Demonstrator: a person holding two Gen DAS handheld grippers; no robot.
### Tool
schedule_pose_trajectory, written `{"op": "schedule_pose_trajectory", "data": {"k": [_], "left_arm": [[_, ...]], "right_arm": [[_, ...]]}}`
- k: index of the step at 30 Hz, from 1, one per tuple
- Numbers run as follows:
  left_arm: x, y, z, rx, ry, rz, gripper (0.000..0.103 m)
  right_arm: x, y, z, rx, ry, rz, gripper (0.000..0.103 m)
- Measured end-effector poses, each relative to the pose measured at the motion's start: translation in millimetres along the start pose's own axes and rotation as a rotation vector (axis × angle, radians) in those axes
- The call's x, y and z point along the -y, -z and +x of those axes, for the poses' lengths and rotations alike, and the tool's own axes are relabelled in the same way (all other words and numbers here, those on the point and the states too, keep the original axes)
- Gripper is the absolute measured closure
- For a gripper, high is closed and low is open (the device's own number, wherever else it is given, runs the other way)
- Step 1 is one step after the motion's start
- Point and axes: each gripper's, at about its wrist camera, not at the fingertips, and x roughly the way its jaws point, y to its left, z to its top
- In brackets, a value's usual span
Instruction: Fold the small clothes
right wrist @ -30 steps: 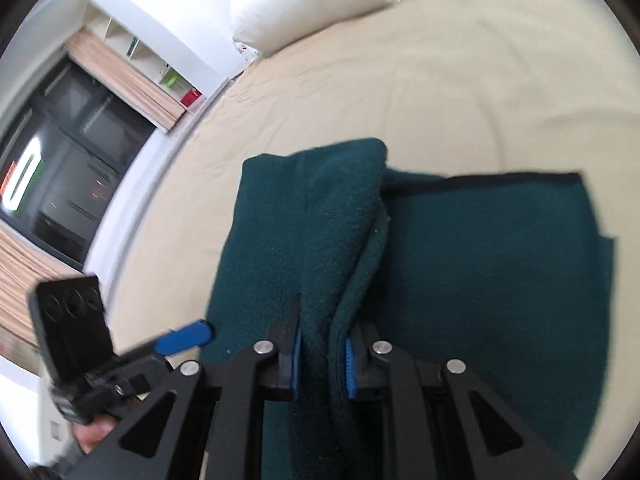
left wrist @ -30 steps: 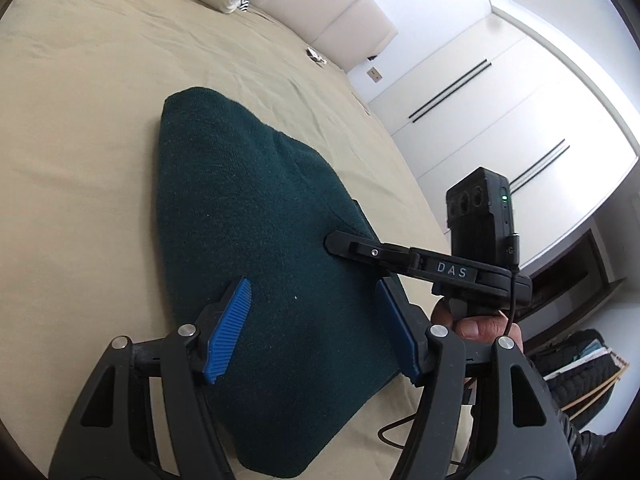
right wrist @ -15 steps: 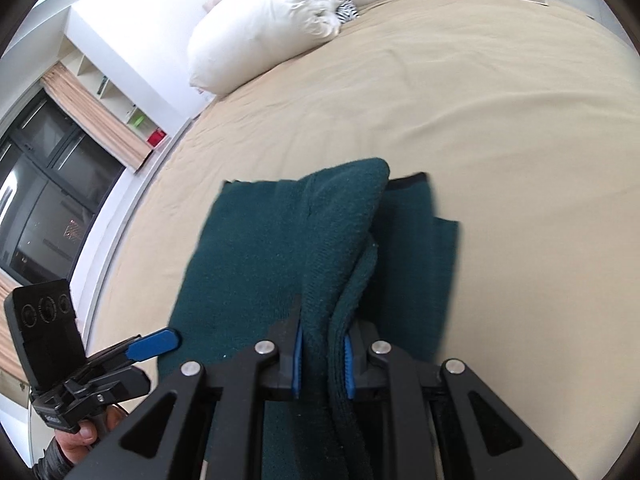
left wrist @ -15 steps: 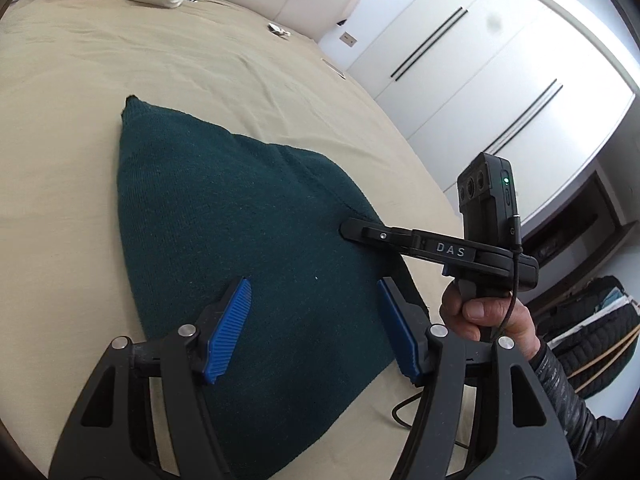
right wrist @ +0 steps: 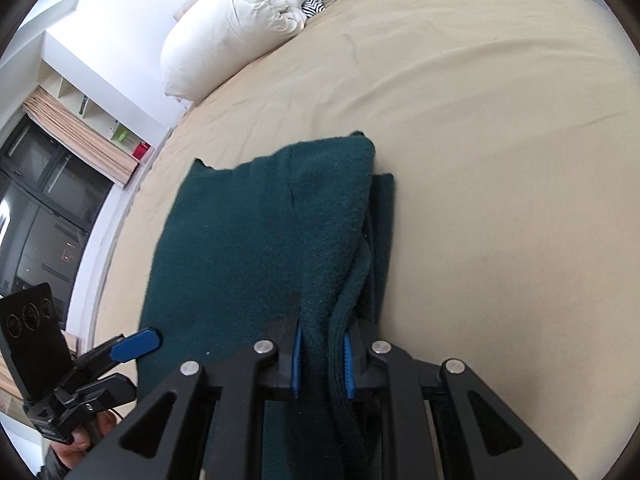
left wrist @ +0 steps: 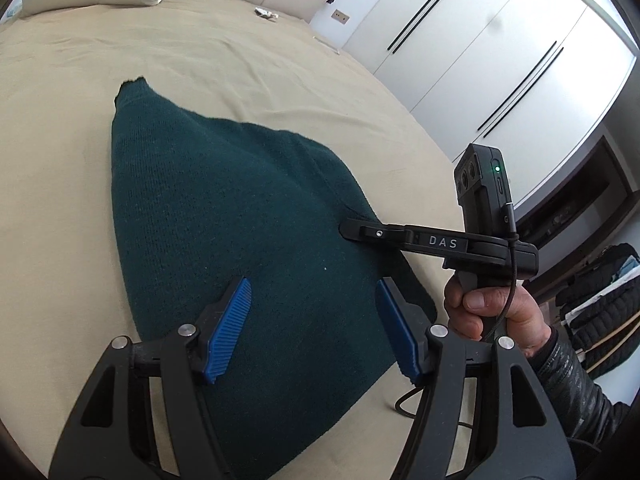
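A dark green knitted garment lies folded on the beige bed. My left gripper is open and empty, hovering just above the garment's near part. My right gripper is shut on a bunched fold of the green garment at its right edge, with that layer laid over the rest. The right gripper also shows in the left wrist view, at the garment's right edge. The left gripper's blue fingertip shows at the lower left of the right wrist view.
A white pillow and a striped item lie at the head of the bed. White wardrobe doors stand beyond the bed. A small object lies near the headboard. Dark jackets hang at the right.
My right gripper has carried the held fold leftward across the garment, so the flat part on its right has shrunk to a narrow strip. The left gripper stayed open above the cloth.
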Motion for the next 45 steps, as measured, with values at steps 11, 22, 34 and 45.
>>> {"op": "schedule_pose_trajectory", "data": {"k": [11, 22, 34, 45], "left_arm": [[-10, 9, -18, 0.145, 0.001, -0.012, 0.04], [-18, 24, 20, 0.052, -0.062, 0.065, 0.04], [-21, 5, 27, 0.023, -0.122, 0.077, 0.032], [-58, -15, 0, 0.156, -0.099, -0.074, 0.009]], "right_arm": [[-4, -3, -50, 0.144, 0.107, 0.042, 0.066], [-50, 46, -9, 0.055, 0.039, -0.2, 0.07], [-49, 43, -43, 0.154, 0.011, -0.153, 0.051], [-19, 15, -61, 0.179, 0.005, -0.035, 0.031]]}}
